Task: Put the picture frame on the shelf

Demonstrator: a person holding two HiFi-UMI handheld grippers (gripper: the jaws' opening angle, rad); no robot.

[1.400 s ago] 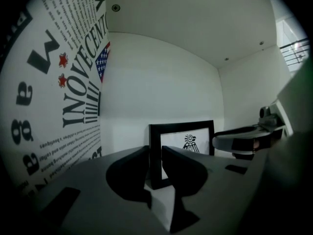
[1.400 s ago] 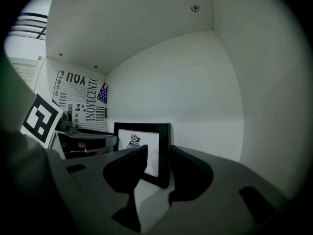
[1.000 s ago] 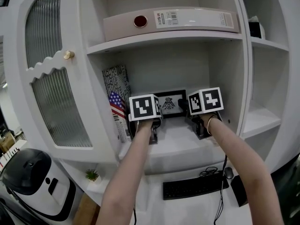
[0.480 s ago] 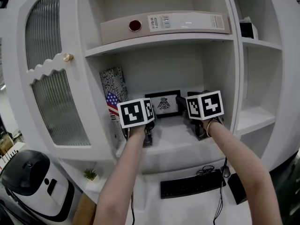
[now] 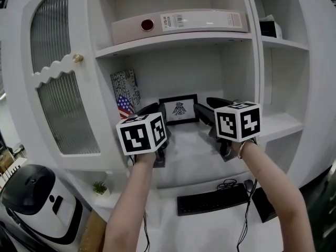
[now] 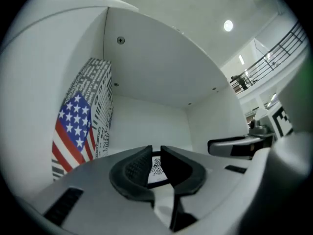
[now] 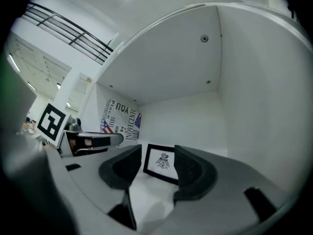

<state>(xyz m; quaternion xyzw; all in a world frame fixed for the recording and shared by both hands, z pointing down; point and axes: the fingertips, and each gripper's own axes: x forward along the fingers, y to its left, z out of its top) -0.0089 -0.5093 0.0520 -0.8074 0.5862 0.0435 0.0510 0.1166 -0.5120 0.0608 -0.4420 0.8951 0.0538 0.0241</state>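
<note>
Black-rimmed rectangular picture frame (image 5: 179, 109): stands upright, far back on white cabinet shelf (image 5: 195, 150), free.
Left tool (image 6: 156, 153): jaws just closing, narrowly apart, empty.
Right tool (image 7: 158, 151): jaws just opening, spread, empty.
Handling: draw both back level, well off the frame.

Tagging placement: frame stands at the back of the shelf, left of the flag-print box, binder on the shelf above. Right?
No. The head view shows the picture frame right of the flag-print box, not left. It stands at the back of the shelf, with the binder on the shelf above.
</note>
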